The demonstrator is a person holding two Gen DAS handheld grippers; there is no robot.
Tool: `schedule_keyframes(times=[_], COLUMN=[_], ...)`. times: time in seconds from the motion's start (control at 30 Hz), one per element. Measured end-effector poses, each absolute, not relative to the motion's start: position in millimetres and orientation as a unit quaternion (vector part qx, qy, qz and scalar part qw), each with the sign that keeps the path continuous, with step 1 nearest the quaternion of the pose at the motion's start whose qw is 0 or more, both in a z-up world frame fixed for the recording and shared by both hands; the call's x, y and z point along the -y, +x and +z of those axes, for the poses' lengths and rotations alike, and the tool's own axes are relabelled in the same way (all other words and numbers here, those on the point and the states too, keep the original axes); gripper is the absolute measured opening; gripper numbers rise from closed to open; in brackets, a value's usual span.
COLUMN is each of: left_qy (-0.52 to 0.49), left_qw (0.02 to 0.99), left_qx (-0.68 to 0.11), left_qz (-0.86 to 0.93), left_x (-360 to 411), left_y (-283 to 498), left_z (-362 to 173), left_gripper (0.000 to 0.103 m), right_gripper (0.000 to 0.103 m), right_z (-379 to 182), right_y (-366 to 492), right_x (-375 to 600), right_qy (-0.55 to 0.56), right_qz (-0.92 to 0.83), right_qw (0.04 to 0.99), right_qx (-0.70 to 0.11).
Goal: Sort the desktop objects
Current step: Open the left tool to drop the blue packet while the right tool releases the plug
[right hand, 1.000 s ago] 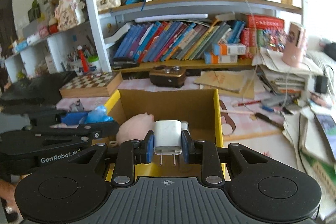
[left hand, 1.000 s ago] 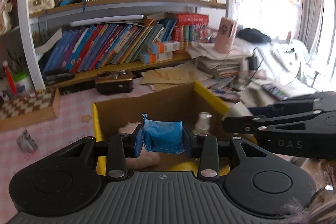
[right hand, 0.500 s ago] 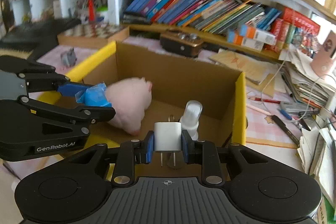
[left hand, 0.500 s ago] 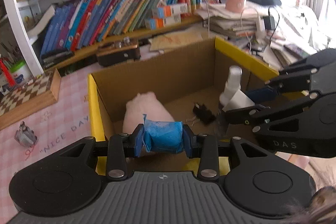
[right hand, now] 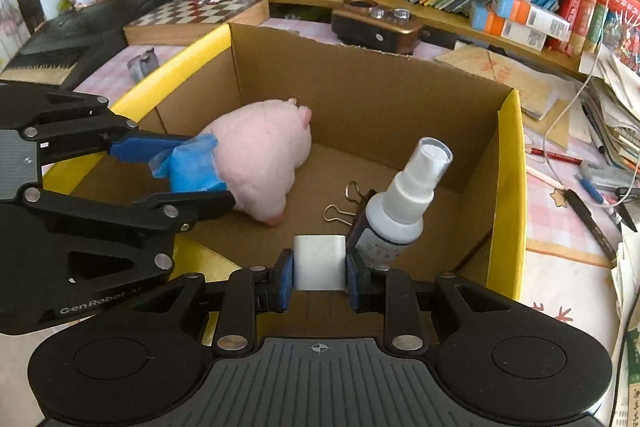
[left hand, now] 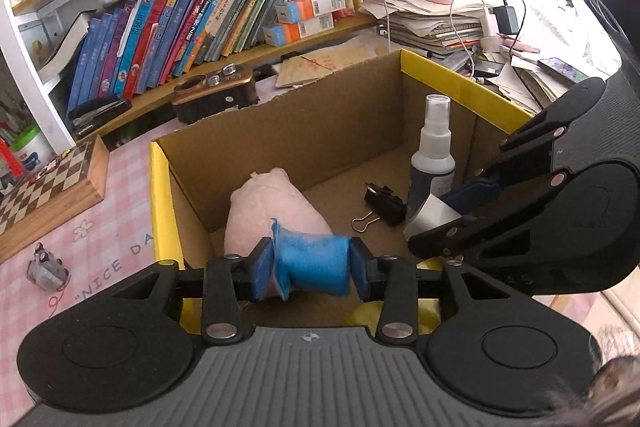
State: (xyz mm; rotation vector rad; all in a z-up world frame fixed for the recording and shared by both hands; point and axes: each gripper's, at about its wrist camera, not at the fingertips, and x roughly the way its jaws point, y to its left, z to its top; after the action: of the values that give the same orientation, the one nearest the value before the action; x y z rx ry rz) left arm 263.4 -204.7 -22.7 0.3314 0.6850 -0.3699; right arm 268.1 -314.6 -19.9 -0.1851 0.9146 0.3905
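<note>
Open cardboard box (left hand: 288, 131) with yellow-edged flaps on the pink checked table (left hand: 100, 239), both grippers poised over its near edge. Left gripper (left hand: 310, 265): jaws just easing apart, blue tissue packet (left hand: 312, 261) between the pads and apparently touching both, above the box's near-left corner. Right gripper (right hand: 319, 269): clenched on white plug-in charger (right hand: 319, 261), prongs pointing back toward the camera, above the near side of the box floor. On the box floor: pink plush pig (right hand: 260, 155) toward the left wall, black binder clip (left hand: 382, 203) near the middle, white spray bottle (right hand: 404, 207) upright beside the clip. Chessboard (right hand: 200, 13) beyond the box's far-left corner
</note>
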Motion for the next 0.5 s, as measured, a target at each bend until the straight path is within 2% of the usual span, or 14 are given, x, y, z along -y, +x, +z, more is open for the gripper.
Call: schedule_keyframes(times=[0.07, 0.2, 0.27, 0.37, 0.5], left_qy=[0.159, 0.138, 0.132, 0.12, 0.115], left_qw=[0.919, 0.929, 0.935, 0.941, 0.948], left_qx=[-0.324, -0.307, -0.295, -0.28, -0.26], left_qz=[-0.161, -0.154, -0.147, -0.145, -0.145], left_x=[203.3, 194.6, 191.5, 188.4, 188.2], left_y=[261.6, 255.4, 249.4, 240.4, 221.9], left_z=[-22.8, -18.3, -13.4, -5.2, 8.2], left_gripper=[0.052, 0.065, 0.075, 0.085, 0.091], right_gripper=[0.027, 0.029, 0.029, 0.029, 0.029], right_z=[-18.8, -15.2, -10.3, 0.8, 15.2], right_y=[266.9, 263.7, 259.5, 248.9, 231.3], right_x=[313.9, 316.4, 318.7, 323.2, 329.0], right_qy=[-0.092, -0.086, -0.08, -0.065, -0.041], right_qz=[0.183, 0.182, 0.182, 0.172, 0.157], right_qw=[0.878, 0.884, 0.889, 0.903, 0.921], right_qx=[-0.432, -0.422, -0.412, -0.388, -0.354])
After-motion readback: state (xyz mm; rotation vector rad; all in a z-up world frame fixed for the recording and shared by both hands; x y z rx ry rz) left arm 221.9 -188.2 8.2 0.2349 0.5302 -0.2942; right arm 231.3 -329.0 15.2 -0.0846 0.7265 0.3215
